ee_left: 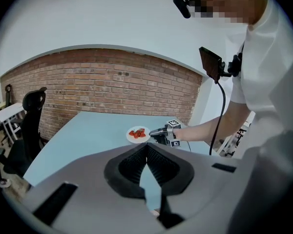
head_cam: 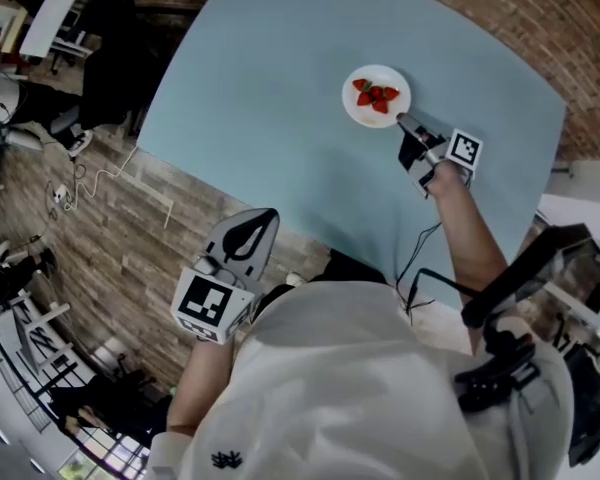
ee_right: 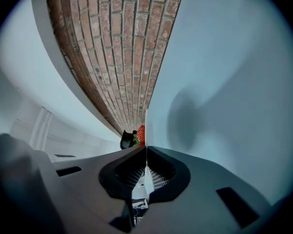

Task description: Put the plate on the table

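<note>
A white plate with several strawberries is over the far right part of the light blue table. My right gripper is shut on the plate's near rim. In the right gripper view the rim runs edge-on into the closed jaws, with a strawberry beside it. Whether the plate rests on the table or hangs just above it, I cannot tell. My left gripper is off the table's near edge, shut and empty. The left gripper view shows the plate and the right gripper from afar.
A brick wall stands behind the table. A black office chair is at the table's left end. A wood-plank floor with a white cable lies left of the table, and desks and gear crowd the far left.
</note>
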The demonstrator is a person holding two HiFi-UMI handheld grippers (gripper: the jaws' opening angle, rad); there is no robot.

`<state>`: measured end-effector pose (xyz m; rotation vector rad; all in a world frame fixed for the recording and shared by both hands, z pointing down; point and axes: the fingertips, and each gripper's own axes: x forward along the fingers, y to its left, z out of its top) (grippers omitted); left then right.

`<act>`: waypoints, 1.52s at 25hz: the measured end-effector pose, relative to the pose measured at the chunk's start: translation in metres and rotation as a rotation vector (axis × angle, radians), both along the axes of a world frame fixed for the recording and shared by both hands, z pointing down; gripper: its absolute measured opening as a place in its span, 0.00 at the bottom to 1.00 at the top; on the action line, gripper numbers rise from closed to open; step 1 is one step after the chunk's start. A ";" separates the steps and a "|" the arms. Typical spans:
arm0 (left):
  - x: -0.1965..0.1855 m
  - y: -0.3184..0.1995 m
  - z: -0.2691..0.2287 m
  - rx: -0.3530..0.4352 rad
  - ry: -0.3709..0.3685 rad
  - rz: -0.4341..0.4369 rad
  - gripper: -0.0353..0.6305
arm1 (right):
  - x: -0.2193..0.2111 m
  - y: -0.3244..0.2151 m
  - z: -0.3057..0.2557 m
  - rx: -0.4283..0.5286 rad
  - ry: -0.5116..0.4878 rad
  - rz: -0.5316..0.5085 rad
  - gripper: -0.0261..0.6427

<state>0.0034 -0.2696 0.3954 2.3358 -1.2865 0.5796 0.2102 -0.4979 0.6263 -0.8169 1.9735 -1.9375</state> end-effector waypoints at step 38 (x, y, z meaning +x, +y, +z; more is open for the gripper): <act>0.001 0.017 0.007 -0.071 0.101 0.032 0.06 | 0.011 -0.023 0.048 0.045 0.676 0.044 0.21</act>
